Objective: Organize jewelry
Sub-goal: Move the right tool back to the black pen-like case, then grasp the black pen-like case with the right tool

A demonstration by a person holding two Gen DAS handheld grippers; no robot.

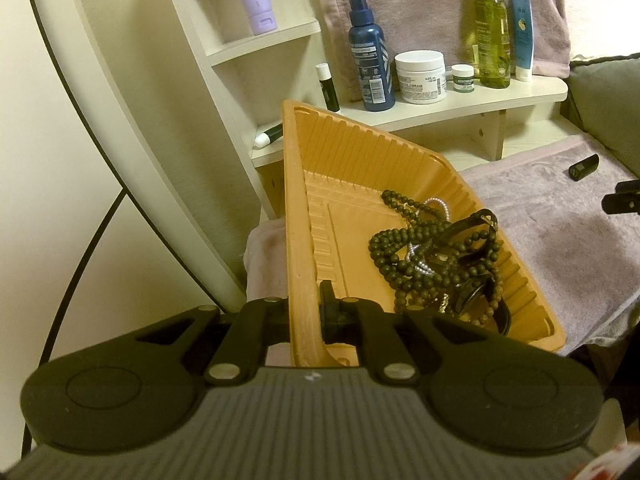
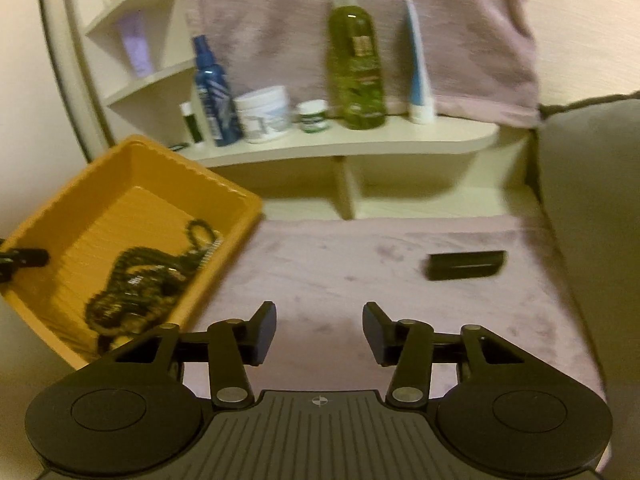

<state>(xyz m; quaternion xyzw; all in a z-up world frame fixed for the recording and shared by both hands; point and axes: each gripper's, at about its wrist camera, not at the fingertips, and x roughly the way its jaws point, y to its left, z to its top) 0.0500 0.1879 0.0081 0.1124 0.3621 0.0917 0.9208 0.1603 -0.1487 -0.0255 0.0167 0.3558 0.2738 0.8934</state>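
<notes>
Jewelry (image 1: 436,256) sits heaped in the near right corner of the orange tray (image 1: 304,216): dark bead strands, a dark strap and a pale sparkly band, all tangled together. That pile suggests most of the gathering is done. The tray stands on a mauve towel (image 1: 560,248) spread over the table, in front of a pale shelf (image 1: 460,108) of bottles and jars.

One piece seems left, as far as I can judge: a small black oblong (image 2: 466,265) that lies alone on the towel (image 2: 340,264), well apart from the tray (image 2: 132,184), far and to the right. Whether it is a clasp, a case or something else is too blurred to tell.

The left gripper (image 1: 308,312) is clamped on the tray's near rim, with one finger inside the wall and the other outside, holding the tray steady. The right gripper (image 2: 319,332) hangs over bare towel with its jaws about half spread and nothing between them; it points roughly toward the black oblong, so picking that up looks like the next step.

The left wrist view shows the grip on the rim and the single beads sharply; there the oblong (image 1: 584,166) is only a small dark shape at the far right edge. The right wrist view is smeared, yet it alone shows the oblong's full length, the bare towel around it, and the tray's whole outline with the other gripper's finger (image 2: 24,260) at its left edge.
</notes>
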